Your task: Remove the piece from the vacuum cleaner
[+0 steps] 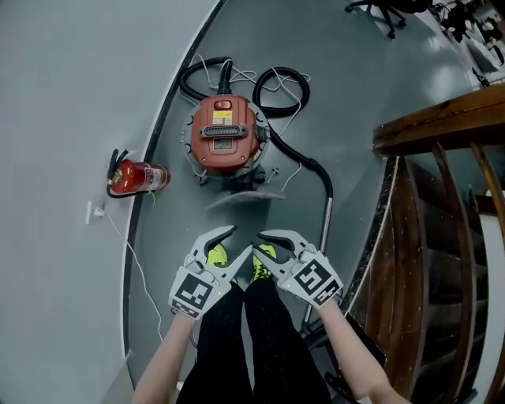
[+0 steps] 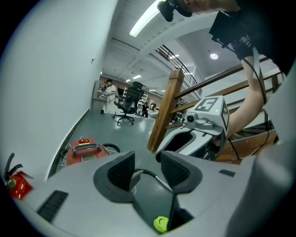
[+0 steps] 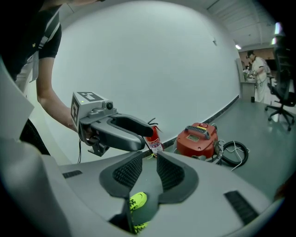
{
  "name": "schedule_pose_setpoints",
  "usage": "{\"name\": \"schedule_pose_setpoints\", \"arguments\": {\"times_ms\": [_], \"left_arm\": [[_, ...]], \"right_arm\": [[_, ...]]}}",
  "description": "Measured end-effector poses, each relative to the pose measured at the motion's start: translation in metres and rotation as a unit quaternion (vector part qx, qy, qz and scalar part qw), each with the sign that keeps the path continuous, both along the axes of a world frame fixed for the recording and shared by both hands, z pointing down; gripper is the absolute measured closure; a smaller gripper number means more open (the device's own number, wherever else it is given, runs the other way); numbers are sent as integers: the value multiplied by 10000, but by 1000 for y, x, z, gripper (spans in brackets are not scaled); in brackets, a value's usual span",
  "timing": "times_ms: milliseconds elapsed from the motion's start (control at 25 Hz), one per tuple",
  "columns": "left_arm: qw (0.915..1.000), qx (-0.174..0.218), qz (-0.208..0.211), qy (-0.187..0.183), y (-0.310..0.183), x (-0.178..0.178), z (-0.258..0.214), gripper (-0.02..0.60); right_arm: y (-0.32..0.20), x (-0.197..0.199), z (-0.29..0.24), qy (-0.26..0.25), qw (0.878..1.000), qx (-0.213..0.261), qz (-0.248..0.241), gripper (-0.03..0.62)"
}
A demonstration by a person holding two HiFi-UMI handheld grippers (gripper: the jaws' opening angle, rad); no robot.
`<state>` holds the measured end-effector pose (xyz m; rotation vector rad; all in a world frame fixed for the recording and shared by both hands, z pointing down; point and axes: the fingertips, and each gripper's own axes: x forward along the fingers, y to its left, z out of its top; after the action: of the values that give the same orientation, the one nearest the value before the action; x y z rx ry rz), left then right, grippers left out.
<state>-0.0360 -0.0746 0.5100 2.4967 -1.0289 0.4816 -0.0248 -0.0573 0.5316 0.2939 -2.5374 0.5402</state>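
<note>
both grippers are open and empty: left gripper [image 2: 148, 169], right gripper [image 3: 149, 171]. the red vacuum cleaner [image 1: 223, 134] sits on the floor [image 1: 347, 95] ahead. its hose [image 1: 301, 155] probably flexes; the metal tube [image 1: 324, 229] looks stiff and smooth. grip close to a joint.

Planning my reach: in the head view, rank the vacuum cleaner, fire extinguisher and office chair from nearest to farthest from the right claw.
1. Vacuum cleaner, just ahead of the right claw.
2. Fire extinguisher, left, by the wall.
3. Office chair, top right, far off.
</note>
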Motion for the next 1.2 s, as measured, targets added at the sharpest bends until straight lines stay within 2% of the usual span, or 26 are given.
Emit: {"name": "schedule_pose_setpoints", "arguments": {"times_ms": [360, 840, 1200], "left_arm": [[9996, -190, 38, -199, -6, -10, 63, 403], [9955, -44, 455, -831, -33, -16, 130, 390], [9924, -72, 652, -1042, -49, -14, 165, 376]], "right_arm": [[-19, 4, 55, 284, 9996, 50, -5, 474], [-45, -12, 112, 553, 9980, 235, -182, 441], [-63, -8, 148, 772, 9965, 283, -143, 409]]}}
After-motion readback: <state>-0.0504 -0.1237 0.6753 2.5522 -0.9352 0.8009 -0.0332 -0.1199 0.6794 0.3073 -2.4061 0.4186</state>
